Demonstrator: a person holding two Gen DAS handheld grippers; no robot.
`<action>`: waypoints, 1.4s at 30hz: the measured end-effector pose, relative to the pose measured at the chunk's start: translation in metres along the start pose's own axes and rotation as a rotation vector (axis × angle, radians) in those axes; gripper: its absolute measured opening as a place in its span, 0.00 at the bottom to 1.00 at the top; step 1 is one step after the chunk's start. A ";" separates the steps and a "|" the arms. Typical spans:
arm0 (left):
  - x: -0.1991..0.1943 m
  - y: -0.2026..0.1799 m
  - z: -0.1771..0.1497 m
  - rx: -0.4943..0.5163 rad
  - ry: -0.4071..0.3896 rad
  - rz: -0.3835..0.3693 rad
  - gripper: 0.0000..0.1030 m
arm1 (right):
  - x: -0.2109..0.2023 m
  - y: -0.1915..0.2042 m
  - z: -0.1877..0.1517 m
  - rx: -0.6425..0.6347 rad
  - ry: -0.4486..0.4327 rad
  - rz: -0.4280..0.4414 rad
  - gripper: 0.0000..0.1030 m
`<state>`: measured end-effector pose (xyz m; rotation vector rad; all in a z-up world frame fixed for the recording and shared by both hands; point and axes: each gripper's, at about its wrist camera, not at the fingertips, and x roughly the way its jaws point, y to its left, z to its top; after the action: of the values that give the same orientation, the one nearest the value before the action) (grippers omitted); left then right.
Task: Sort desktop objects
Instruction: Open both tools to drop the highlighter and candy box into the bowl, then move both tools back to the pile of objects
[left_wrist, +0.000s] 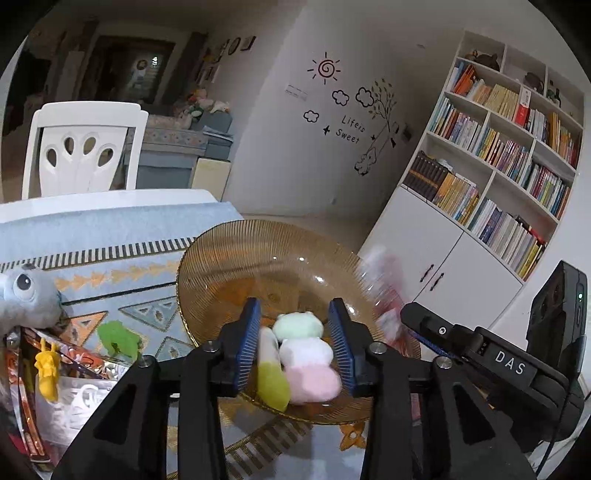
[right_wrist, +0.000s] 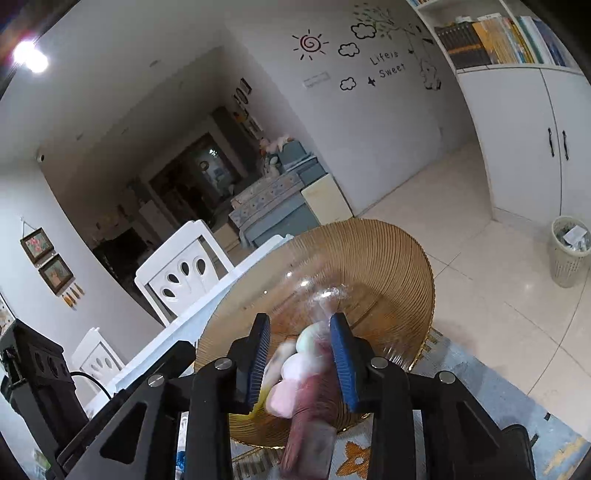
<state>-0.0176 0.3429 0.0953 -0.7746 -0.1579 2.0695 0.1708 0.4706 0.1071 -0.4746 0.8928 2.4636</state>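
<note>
Two open hand-held grippers, left (left_wrist: 295, 343) and right (right_wrist: 301, 356), flank plush toys (left_wrist: 306, 354) in the amber bowl (left_wrist: 229, 258).

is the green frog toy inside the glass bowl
No, the green frog toy lies on the patterned tablecloth left of the amber glass bowl.

Pink packet (right_wrist: 314, 417) motion-blurred in right wrist view, lower end cut by bottom edge; in left wrist view it is a pink smear at 3 o'clock of the bowl (left_wrist: 229, 258). Plush (left_wrist: 27, 295) cut by left edge at 9 o'clock. Foil packet (left_wrist: 33, 387) cropped at 8 o'clock, print unreadable. Book (left_wrist: 517, 162) spines too small to read. Bin (right_wrist: 570, 251) contents unclear.
</note>
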 end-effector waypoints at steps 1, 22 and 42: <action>-0.001 0.001 0.000 -0.008 -0.004 0.004 0.41 | -0.001 0.000 0.000 -0.003 -0.007 -0.004 0.33; -0.015 0.006 0.000 -0.062 -0.012 0.018 0.51 | -0.004 -0.006 -0.003 -0.036 -0.025 0.009 0.34; -0.253 0.127 -0.053 -0.211 -0.180 0.379 0.60 | -0.041 0.133 -0.101 -0.372 0.205 0.345 0.41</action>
<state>0.0256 0.0594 0.1217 -0.7899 -0.3575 2.5134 0.1494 0.3007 0.1198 -0.7664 0.6304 2.9591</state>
